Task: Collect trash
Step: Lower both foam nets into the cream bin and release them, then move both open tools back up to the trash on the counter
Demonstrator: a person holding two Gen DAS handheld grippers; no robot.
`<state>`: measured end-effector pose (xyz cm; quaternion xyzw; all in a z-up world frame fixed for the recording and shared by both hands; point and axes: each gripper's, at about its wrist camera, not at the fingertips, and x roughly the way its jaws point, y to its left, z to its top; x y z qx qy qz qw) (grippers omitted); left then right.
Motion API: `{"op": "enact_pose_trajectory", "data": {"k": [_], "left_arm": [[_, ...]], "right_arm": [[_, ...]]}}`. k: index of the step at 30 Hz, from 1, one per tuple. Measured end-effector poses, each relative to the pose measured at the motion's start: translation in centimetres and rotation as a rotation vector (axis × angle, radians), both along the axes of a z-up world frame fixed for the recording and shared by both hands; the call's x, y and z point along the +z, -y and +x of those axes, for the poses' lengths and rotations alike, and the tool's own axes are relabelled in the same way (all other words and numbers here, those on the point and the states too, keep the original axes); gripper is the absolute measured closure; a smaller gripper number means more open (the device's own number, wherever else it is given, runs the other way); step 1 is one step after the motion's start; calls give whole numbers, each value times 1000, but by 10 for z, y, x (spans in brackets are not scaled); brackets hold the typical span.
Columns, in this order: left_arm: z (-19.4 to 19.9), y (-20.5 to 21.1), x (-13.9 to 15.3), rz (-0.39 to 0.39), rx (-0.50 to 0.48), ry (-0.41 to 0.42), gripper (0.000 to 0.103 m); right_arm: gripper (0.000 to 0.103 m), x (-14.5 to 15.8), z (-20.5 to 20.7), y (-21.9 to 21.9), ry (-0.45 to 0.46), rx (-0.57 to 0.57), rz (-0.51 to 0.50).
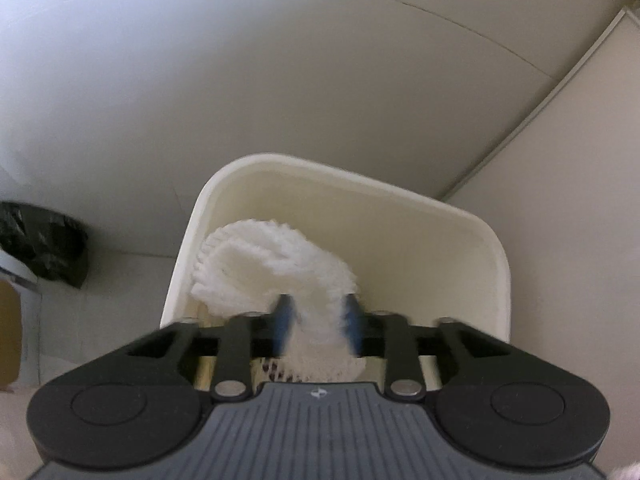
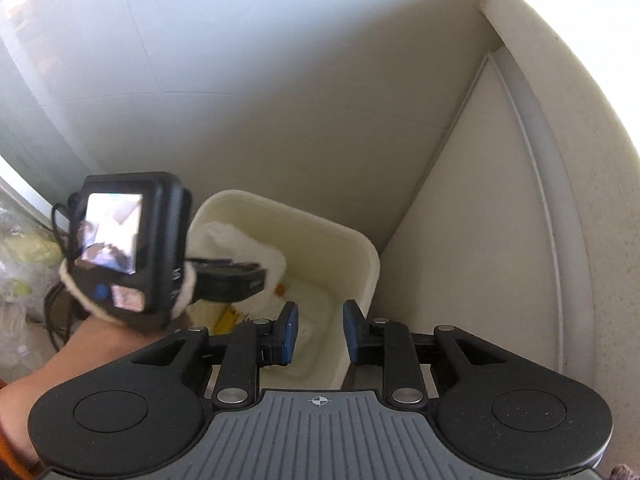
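Note:
A cream plastic trash bin (image 1: 496, 264) stands in a tiled corner. My left gripper (image 1: 318, 324) is over its mouth, with blue pads on either side of a white fluffy cloth (image 1: 264, 264) that hangs into the bin. In the right wrist view the left gripper (image 2: 236, 276) with its camera reaches over the bin (image 2: 360, 264), and the white cloth (image 2: 244, 248) shows beneath it. My right gripper (image 2: 320, 330) is open and empty above the bin's near edge. Some yellow and white trash (image 2: 228, 316) lies inside the bin.
White tiled walls meet right behind the bin. A black trash bag (image 1: 44, 248) sits on the floor to the left. A brown box edge (image 1: 8, 336) is at far left. Clear plastic bags (image 2: 20, 272) lie at the left.

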<state>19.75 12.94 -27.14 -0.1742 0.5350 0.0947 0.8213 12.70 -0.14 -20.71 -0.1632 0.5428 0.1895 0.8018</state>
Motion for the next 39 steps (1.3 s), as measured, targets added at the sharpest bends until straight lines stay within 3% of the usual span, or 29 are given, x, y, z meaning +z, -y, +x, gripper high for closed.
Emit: {"op": "enact_pose_trajectory", "data": {"k": [1,2,8,11,14,19,27,39], "left_arm": [[4,2,-1,8,-3,-5,45],[9,5,1,15,-5,-7,37],[17,10,-4,6,-17,-20,25],[27,16,-9,2,-24,-29,22],[20,15,-7,-5,-36,-32,19],[17,10,-12,-33,-55,-27,13],[4,4,3,-66,-66,-6,5],[-13,-6,45,-101,-40,57,1]], "right_arm": [[78,-1,3,-2,-2,-3,0],[75,-1,3,-2,-6,-7,0],[62,-2,16,-11,-13,-9,12],[53,0,15,-11,-8,-3,16],[51,1,14,-9,-8,-3,15],[34,-2,15,-9,1,-7,17],[18,4,12,-10,21,-2,38],[14,45,2,-13,67,16,112]]}}
